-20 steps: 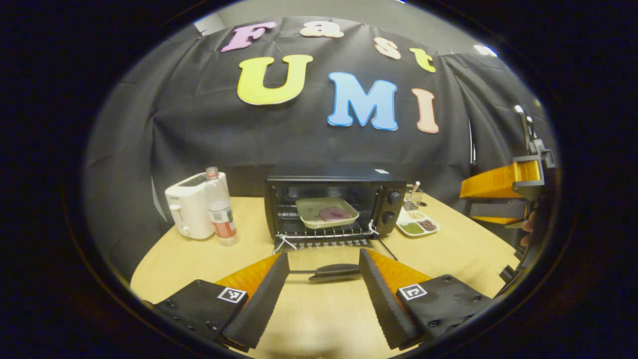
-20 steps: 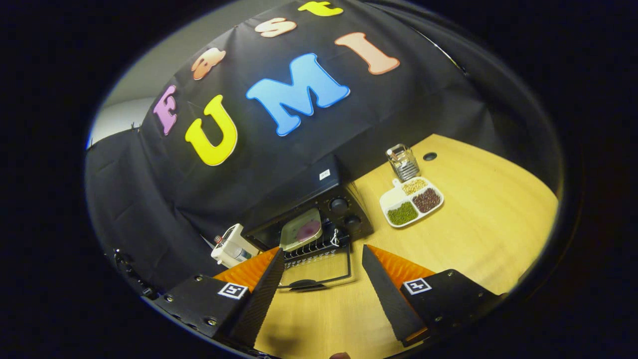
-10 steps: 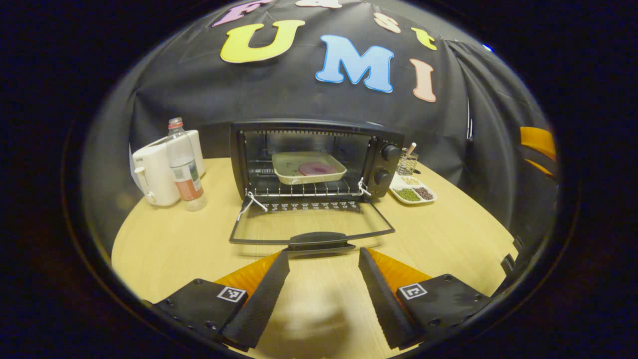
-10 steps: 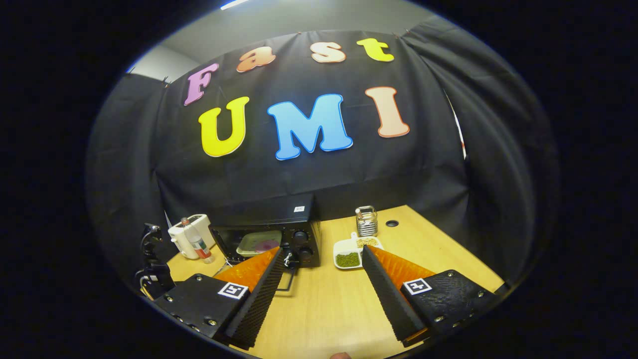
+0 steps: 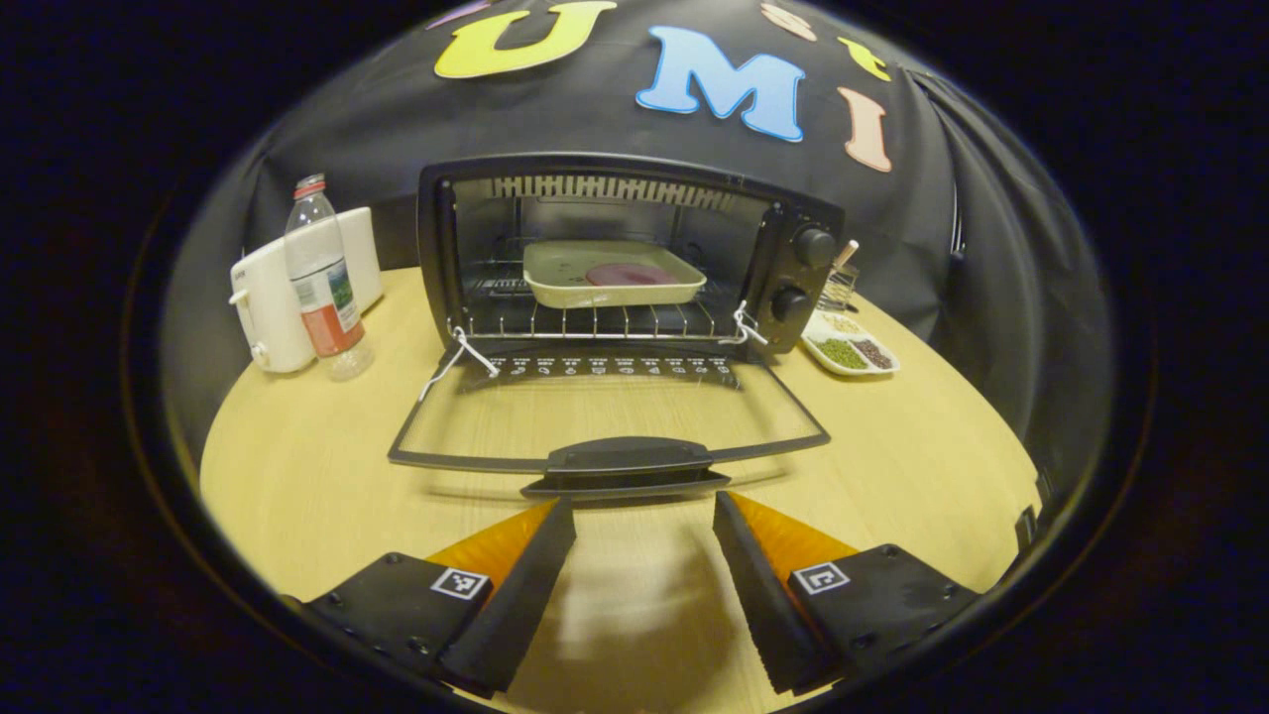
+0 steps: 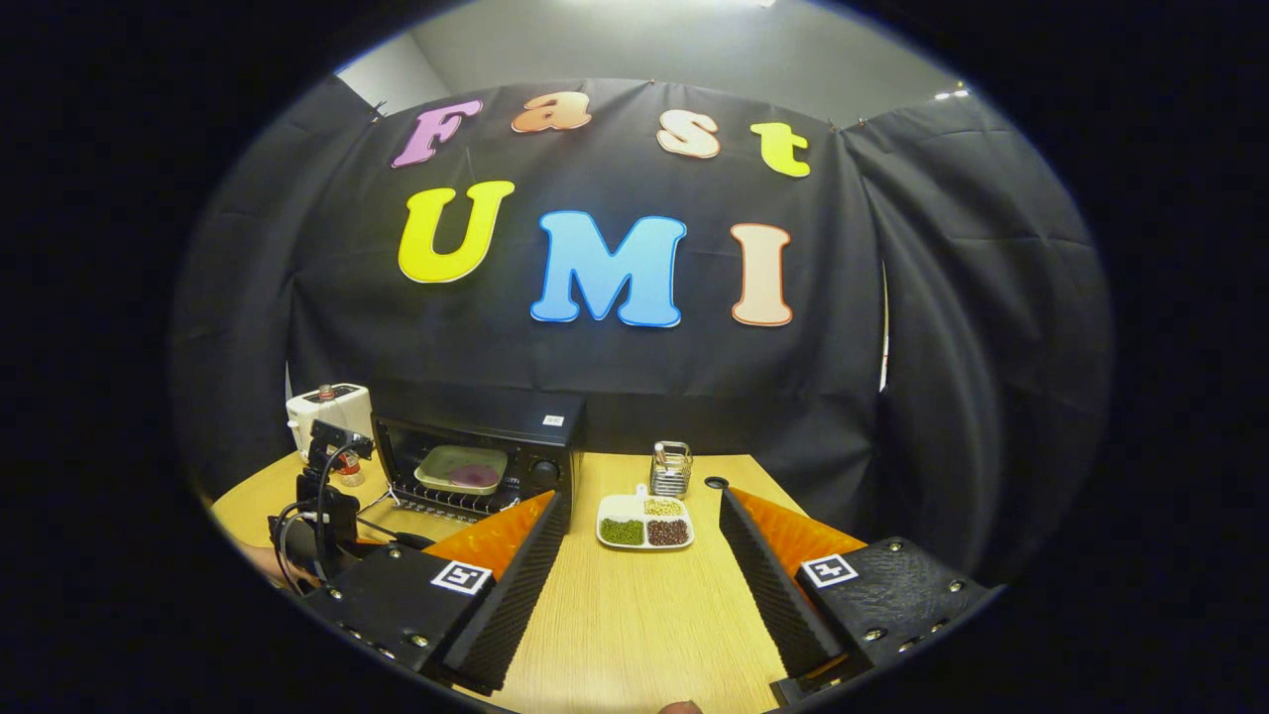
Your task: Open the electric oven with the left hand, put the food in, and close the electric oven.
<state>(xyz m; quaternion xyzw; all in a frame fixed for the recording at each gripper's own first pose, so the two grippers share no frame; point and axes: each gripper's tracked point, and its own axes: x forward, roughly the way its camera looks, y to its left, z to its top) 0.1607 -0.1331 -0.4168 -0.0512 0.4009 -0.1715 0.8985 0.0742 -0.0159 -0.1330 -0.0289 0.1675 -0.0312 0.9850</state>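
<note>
The black electric oven (image 5: 793, 198) stands with its glass door (image 5: 605, 416) folded down flat. A cream tray (image 5: 613, 274) holding a round purple piece of food (image 5: 630, 274) rests on the wire rack inside. My left gripper (image 5: 642, 511) is open, low over the table, just in front of the door's black handle (image 5: 630, 458) and not touching it. My right gripper (image 6: 642, 506) is open and holds nothing, further back and to the right. In the right gripper view the oven (image 6: 481, 446) sits at left with the left gripper's body and cable (image 6: 317, 506) before it.
A white toaster (image 5: 263, 297) and a plastic water bottle (image 5: 322, 278) stand left of the oven. A divided dish of beans (image 5: 853, 349) (image 6: 644, 524) and a wire holder (image 6: 671, 468) lie to its right. Bare wooden table (image 5: 297, 466) surrounds the door.
The left gripper has dropped lower and come closer to the door handle. The right gripper has swung level and drawn back to the right, away from the oven.
</note>
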